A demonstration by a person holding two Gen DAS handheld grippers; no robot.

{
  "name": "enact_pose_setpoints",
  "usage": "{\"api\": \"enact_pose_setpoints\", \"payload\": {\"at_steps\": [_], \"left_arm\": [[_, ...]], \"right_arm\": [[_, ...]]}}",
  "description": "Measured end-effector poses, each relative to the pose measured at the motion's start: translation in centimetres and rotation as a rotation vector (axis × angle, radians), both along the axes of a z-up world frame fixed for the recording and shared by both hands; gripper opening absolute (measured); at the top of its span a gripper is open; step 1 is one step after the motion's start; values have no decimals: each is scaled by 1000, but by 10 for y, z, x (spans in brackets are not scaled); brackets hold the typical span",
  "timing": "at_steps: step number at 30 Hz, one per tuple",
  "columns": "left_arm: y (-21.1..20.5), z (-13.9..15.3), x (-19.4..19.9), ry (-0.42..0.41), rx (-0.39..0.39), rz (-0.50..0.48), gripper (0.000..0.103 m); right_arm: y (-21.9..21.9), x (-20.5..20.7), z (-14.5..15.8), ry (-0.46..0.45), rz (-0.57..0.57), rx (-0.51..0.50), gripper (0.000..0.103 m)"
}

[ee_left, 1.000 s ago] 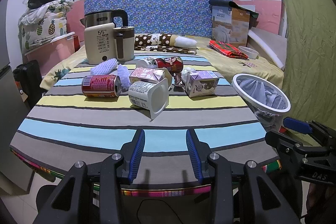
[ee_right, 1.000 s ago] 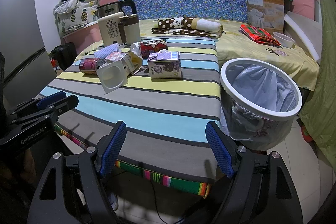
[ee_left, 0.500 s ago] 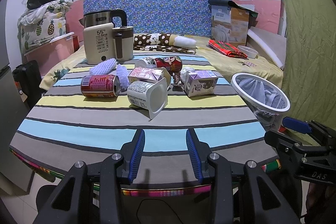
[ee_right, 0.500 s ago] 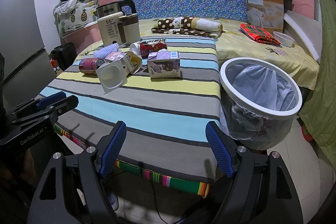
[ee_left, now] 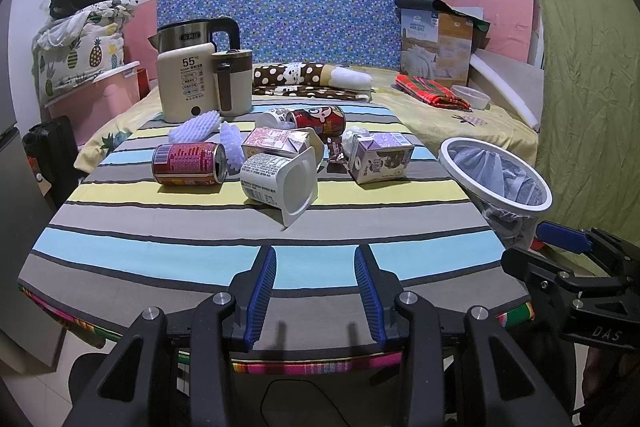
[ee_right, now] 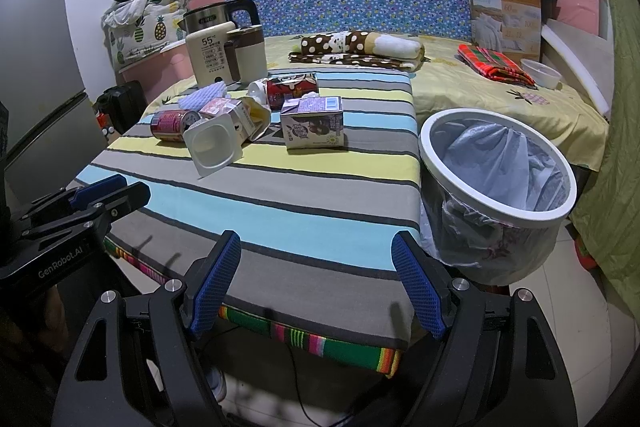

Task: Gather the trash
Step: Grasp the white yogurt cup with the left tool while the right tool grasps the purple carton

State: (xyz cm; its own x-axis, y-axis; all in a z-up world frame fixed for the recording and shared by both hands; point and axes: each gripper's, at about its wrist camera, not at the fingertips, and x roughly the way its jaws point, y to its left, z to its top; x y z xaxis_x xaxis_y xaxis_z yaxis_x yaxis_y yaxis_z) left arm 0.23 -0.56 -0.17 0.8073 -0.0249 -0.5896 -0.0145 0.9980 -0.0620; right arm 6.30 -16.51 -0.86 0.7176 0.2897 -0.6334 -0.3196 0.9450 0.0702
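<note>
Trash: white plastic yogurt tub [ee_left: 280,179], on side at 12 o'clock on striped counter [ee_left: 160,247], may roll if nudged, knocking red can [ee_left: 188,163]. Left tool [ee_left: 315,291] and right tool [ee_right: 316,287] wide, empty. White lined bin [ee_right: 496,163] at 2 o'clock.

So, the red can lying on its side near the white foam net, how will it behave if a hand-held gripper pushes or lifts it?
The red can lies on its side, so a push would probably roll it across the striped cloth. Its top looks opened, so it is likely empty, light, and may dent if squeezed hard.
</note>
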Motion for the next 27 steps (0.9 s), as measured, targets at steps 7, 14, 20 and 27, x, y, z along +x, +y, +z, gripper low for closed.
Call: {"api": "enact_pose_setpoints", "payload": {"at_steps": [7,14,20,27], "left_arm": [[3,-3,5,13,-7,-8,41],[14,-9,27,34,-10,0,41],[23,-13,57,38,-12,5,41],[27,-24,94,67,-7,49,41]], "right_arm": [[1,4,-3,7,3,1,79],[3,21,-4,10,10,4,79],[8,40,-4,8,28,4,79],[11,61,-6,13,42,1,79]]}}
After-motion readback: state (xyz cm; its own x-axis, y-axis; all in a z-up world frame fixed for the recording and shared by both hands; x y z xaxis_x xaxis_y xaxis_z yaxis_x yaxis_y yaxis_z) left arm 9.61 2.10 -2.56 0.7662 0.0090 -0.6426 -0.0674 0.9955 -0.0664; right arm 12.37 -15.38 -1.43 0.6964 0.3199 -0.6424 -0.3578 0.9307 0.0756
